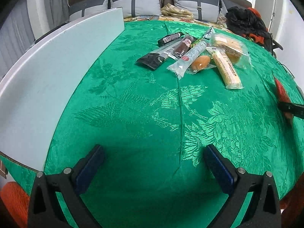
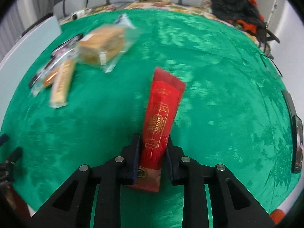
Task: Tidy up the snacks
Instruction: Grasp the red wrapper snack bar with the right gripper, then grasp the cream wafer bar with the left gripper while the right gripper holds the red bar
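A heap of wrapped snacks lies on the green tablecloth (image 1: 133, 114): a black bar (image 1: 152, 58), a dark brown bar (image 1: 183, 44), a clear white-printed stick (image 1: 190, 57), a small orange bun (image 1: 200, 62), a tan wafer stick (image 1: 227, 68) and a bagged cake (image 1: 229, 47). My left gripper (image 1: 152, 152) is open and empty, low over the cloth in front of the heap. My right gripper (image 2: 153, 142) is shut on a red packet with gold print (image 2: 161, 114) and holds it above the cloth. The packet (image 1: 283, 93) also shows at the right edge of the left wrist view. The cake (image 2: 103, 45) and wafer stick (image 2: 61, 83) lie to its far left.
A white board (image 1: 47, 72) stands along the left side of the table. A phone (image 2: 298, 144) lies at the right edge. Sofa cushions (image 1: 136, 3) and a black and red heap of clothing (image 1: 247, 20) are behind the table.
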